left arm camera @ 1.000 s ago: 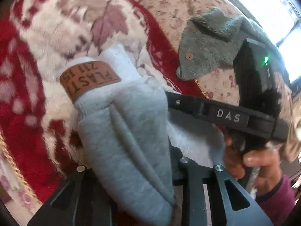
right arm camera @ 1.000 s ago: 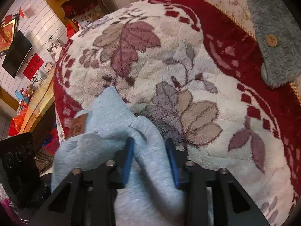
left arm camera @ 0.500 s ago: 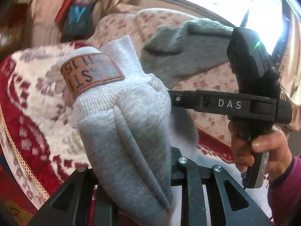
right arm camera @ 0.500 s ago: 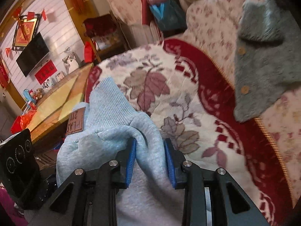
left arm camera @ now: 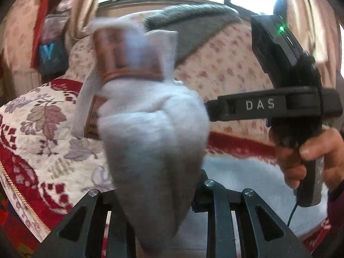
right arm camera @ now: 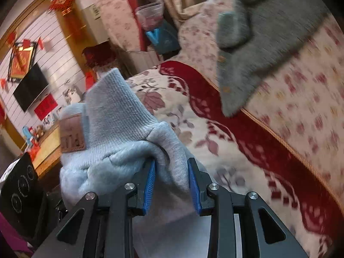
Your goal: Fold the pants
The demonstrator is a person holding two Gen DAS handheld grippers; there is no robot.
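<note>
Garment: the light grey fleece pants with ribbed waistband [right arm camera: 116,129] are held bunched in the air above the cream-and-red floral plush blanket [right arm camera: 247,154]; a brown leather-look brand patch [left arm camera: 126,56] is seen on the waistband.
Left gripper [left arm camera: 154,195]: fabric is gripped between the fingers, which are mostly hidden by the bunched cloth.
Right gripper [right arm camera: 172,185]: a fold of fleece is clamped between the blue-padded fingers [right arm camera: 149,180].
Key relation: the waistband is carried upward and forward of both sets of fingers, with the rest of the garment trailing down toward the person; both grippers are attached close together at the same end, so neither is judged nearer.
Long axis: it cannot be told, since the legs lie out of sight below the grippers.
Coming move: spreading the waistband apart over the blanket is judged necessary before any fold is laid.
Surroundings: a grey fuzzy buttoned garment [right arm camera: 258,43] is draped on a floral-print sofa back [right arm camera: 301,99], well apart from the pants.
Image quality: the left view is motion-blurred.
</note>
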